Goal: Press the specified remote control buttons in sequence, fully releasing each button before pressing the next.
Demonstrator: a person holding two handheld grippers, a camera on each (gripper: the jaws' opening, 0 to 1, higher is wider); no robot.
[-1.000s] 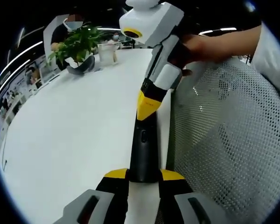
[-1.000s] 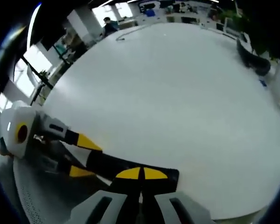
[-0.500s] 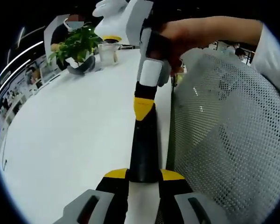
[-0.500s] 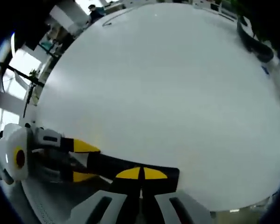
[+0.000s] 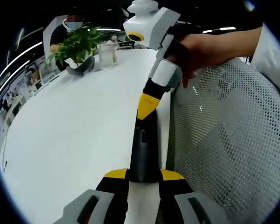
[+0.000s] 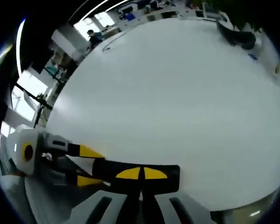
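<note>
A broad white bench (image 5: 70,135) takes up the left and middle of the left gripper view, with a grey mesh chair back (image 5: 224,140) along its right edge. At the upper left stand a leafy potted plant (image 5: 77,46) and a clear glass (image 5: 107,53) — beyond them, dim office desks. In the right gripper view bright windows (image 6: 30,88) sit at the left, with ceiling light strips (image 6: 91,8) above — desks line the top edge.

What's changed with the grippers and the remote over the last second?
The right gripper, closed at the far end of the black remote, swung upright half a second ago and has tilted back to its earlier lean. The left gripper stays clamped on the remote's near end; the remote, white table and potted plant stayed put.
</note>
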